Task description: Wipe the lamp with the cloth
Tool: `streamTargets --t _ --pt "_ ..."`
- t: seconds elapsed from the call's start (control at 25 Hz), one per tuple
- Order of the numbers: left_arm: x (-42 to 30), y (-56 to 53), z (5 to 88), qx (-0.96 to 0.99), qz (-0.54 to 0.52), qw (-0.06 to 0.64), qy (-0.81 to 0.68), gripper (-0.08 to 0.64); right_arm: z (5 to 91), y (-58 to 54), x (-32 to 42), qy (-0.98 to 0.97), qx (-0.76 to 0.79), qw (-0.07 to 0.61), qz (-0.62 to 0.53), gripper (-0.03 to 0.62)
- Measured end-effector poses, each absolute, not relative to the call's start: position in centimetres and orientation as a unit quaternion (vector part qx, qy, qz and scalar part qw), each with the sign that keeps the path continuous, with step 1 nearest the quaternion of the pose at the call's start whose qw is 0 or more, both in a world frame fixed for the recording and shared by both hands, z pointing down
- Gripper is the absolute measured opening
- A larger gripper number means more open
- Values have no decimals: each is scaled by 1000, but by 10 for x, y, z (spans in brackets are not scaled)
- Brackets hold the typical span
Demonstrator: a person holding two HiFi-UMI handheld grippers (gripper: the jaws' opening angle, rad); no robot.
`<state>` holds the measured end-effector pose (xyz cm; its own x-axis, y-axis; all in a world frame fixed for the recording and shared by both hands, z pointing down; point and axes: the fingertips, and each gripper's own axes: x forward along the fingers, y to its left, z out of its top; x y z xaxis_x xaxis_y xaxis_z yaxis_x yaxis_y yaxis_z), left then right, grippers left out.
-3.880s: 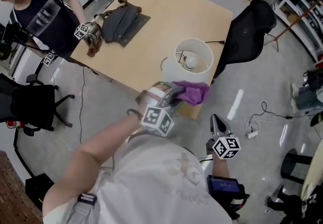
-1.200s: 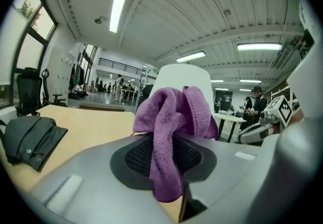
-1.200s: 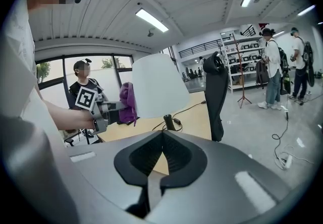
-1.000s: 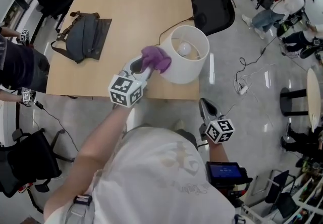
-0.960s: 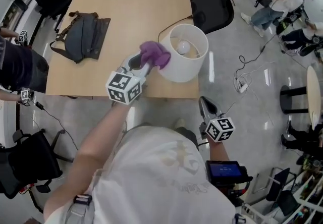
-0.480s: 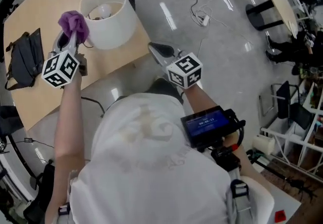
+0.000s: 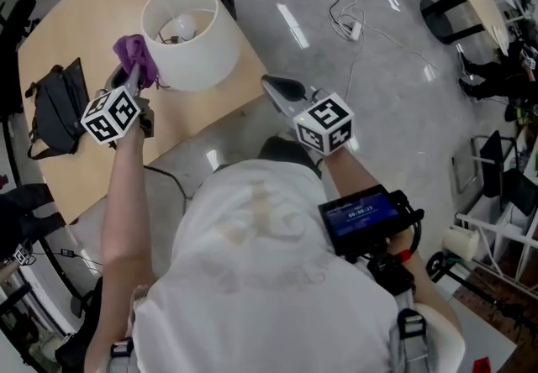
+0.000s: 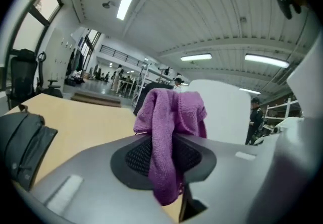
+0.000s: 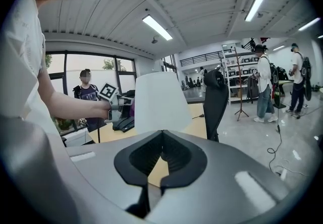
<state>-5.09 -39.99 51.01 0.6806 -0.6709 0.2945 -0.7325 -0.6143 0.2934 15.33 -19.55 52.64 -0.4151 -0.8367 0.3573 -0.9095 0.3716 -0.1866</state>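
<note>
Cloth [image 7: 133, 55] leads the head view: my left gripper [image 7: 132, 73] carries the purple bunch to the left wall of the lamp [image 7: 202, 52], touching it or just off it, I cannot tell which. The lamp stands near the counter [image 7: 76, 35] edge, so I judge light pressure and a sweep round the shade safer than a push. The open-topped shade holds only the bulb [image 7: 181, 25]; a dark bag [image 7: 52, 107] lies apart, its contents unseen. My right gripper [image 7: 273, 86] hangs over the floor, free to steady the lamp. In the left gripper view the fingers [image 8: 101, 177] clamp the cloth, folds standing above them before the white shade. In the right gripper view the fingers [image 9: 133, 155] are closed on nothing, the lamp ahead.
</note>
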Motion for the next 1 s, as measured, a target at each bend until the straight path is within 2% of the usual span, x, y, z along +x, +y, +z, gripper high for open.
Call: streamTargets --t 0.24,0.4,0.64,0.8,1.0 --pt "-29 -399 422 937 -22 139 -321 92 533 -187 169 -805 553 89 195 12" --pt "-14 -419 425 938 25 129 -322 94 533 -191 176 -803 559 80 192 12" --pt "-32 -432 510 907 101 206 -353 91 546 -179 194 -790 571 65 214 12" --pt "-44 -437 541 882 114 261 -375 92 538 -190 218 -793 569 60 209 12" --pt "-55 -438 478 891 97 170 -410 91 537 -202 244 -807 549 67 209 12"
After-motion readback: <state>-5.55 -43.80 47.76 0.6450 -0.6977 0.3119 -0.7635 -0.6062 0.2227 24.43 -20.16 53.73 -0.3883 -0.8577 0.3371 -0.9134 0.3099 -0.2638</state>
